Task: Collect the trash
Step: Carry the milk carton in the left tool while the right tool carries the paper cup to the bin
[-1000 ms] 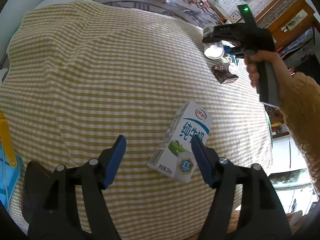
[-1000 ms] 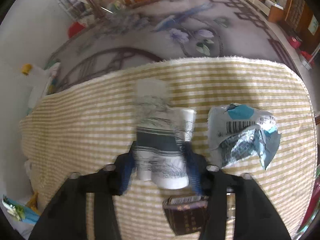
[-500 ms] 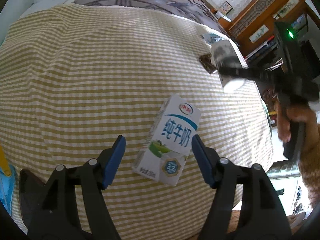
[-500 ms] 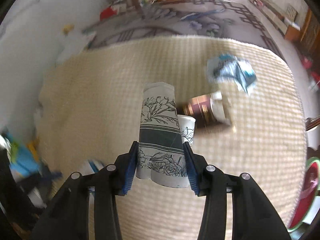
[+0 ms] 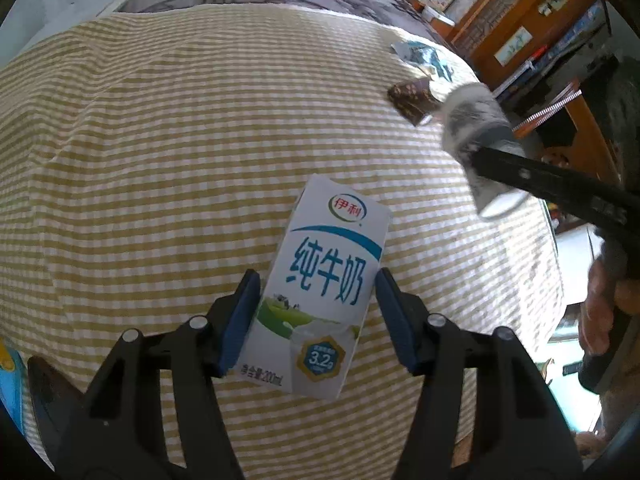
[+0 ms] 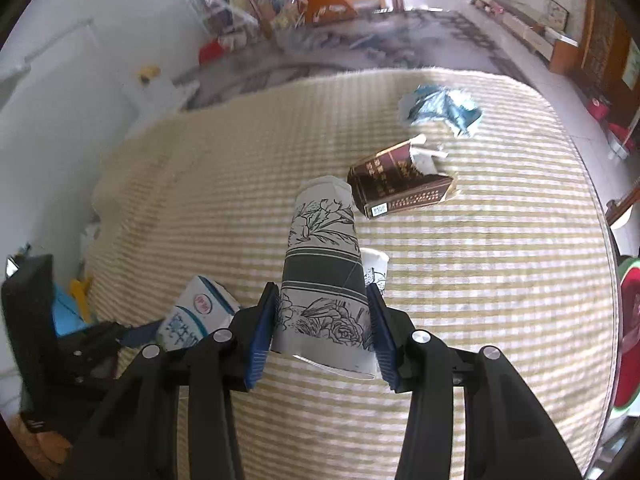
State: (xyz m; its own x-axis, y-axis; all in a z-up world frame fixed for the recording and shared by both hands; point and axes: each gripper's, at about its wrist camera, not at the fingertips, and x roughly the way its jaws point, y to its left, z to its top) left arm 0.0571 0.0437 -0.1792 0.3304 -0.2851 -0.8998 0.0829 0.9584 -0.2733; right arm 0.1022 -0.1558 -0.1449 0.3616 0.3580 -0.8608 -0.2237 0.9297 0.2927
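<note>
A white and blue milk carton point(image 5: 332, 240) lies flat on the yellow-checked tablecloth point(image 5: 160, 140). My left gripper point(image 5: 318, 276) straddles its lower half and its jaws are closing. The left pad is at the carton's edge and a narrow gap shows at the right pad. In the right wrist view my right gripper point(image 6: 322, 292) is shut on a grey floral paper cup point(image 6: 320, 248), held above the cloth. A smaller white cup point(image 6: 374, 270) shows just behind it. The same floral cup point(image 5: 476, 132) appears blurred at the right of the left wrist view. The carton point(image 6: 196, 316) sits to the lower left of the cup.
A dark brown packet point(image 6: 396, 188) and a crumpled blue and white wrapper point(image 6: 440, 108) lie on the far part of the cloth. The round table's edge curves close on the right, with a red and green object point(image 6: 630, 336) beyond it. Blue and yellow items point(image 6: 72, 304) sit at the left.
My left gripper has moved forward over the carton and its jaws have narrowed around it. The right gripper has carried the paper cup away from the packet and wrapper, nearer the carton.
</note>
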